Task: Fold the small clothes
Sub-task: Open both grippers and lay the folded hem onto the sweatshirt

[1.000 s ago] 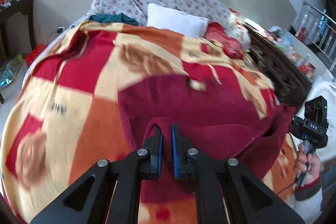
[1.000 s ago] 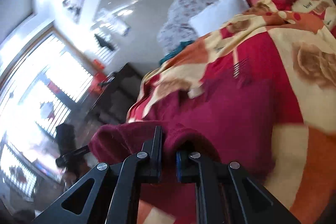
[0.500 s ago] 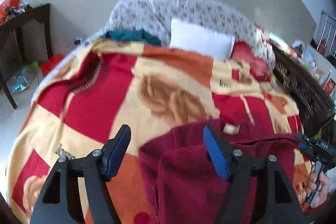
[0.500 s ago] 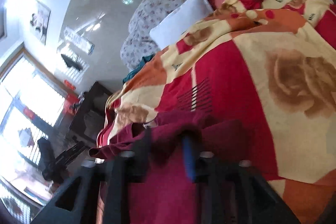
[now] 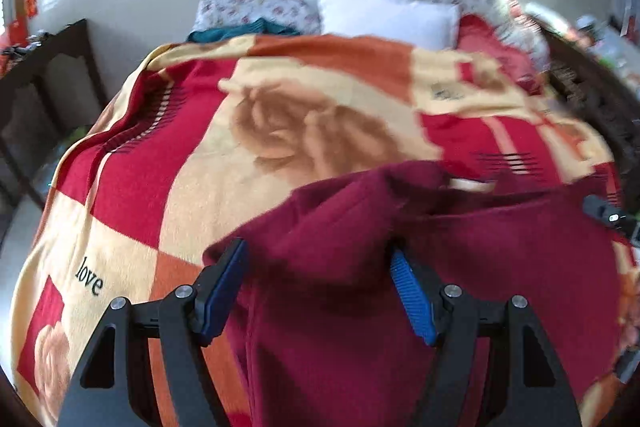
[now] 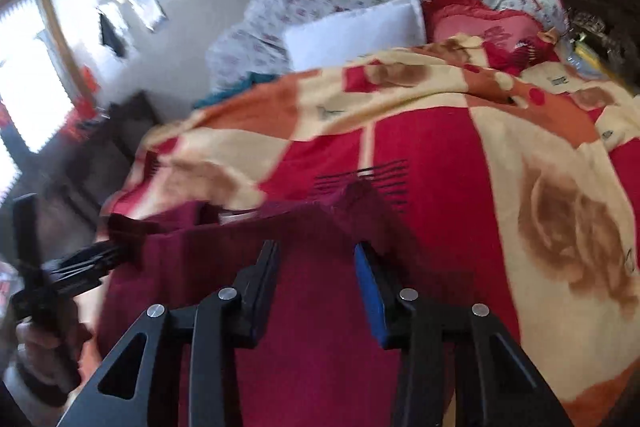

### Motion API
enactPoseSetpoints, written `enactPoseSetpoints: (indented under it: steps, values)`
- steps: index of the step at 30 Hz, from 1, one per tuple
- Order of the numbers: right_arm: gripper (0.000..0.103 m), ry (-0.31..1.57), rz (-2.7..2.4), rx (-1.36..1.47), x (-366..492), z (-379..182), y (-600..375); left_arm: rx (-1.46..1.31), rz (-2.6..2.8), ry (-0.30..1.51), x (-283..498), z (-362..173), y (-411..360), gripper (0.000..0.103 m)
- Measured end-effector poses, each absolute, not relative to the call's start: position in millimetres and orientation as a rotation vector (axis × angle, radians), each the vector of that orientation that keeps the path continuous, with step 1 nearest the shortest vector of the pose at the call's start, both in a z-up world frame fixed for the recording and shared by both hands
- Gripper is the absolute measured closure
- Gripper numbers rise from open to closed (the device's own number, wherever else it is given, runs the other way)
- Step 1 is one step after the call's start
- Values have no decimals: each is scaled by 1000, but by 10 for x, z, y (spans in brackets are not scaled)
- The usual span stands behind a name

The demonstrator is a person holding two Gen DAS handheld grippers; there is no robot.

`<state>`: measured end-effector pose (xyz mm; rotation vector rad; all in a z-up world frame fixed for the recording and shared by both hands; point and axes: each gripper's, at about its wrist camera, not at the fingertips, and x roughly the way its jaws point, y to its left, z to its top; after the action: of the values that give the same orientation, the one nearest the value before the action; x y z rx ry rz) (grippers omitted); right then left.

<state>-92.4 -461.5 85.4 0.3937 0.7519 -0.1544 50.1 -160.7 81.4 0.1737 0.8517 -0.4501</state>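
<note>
**Both grippers released above the maroon garment**

We saw the dark maroon fleece garment [image 5: 400, 267] lying on the red, orange and cream blanket with rose pattern [image 5: 280, 131] that covered the bed. The left gripper [image 5: 318, 287] stood over the garment's left part with its jaws spread wide, pressing on nothing. The right gripper [image 6: 316, 291] was above the garment's right part; its jaws had just been closing, but the cloth lay under them, not pinched. A white pillow [image 5: 384, 15] rested at the headboard.
</note>
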Motion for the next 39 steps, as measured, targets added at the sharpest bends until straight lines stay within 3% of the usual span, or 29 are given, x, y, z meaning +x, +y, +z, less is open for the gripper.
enactPoseSetpoints:
  steps: [5,13,18,21,28,39]
  values:
    - [63,846,-184,444,-645,570,-4819,103,-398,917,914,633,-1533,24]
    - [58,760,-41,477,-1352,1020,-4433,78,-503,895,423,834,-1053,24]
    - [30,794,-42,428,-1834,894,-4158,68,-603,877,-154,834,-615,24]
    - [31,818,-51,388,-1869,735,-4089,76,-657,906,-377,704,-518,24]
    - [30,712,-52,412,-2368,1034,-4021,156,-729,908,-694,422,-554,24]
    - [30,779,-89,507,-2848,639,-4242,135,-816,931,-758,359,-523,24]
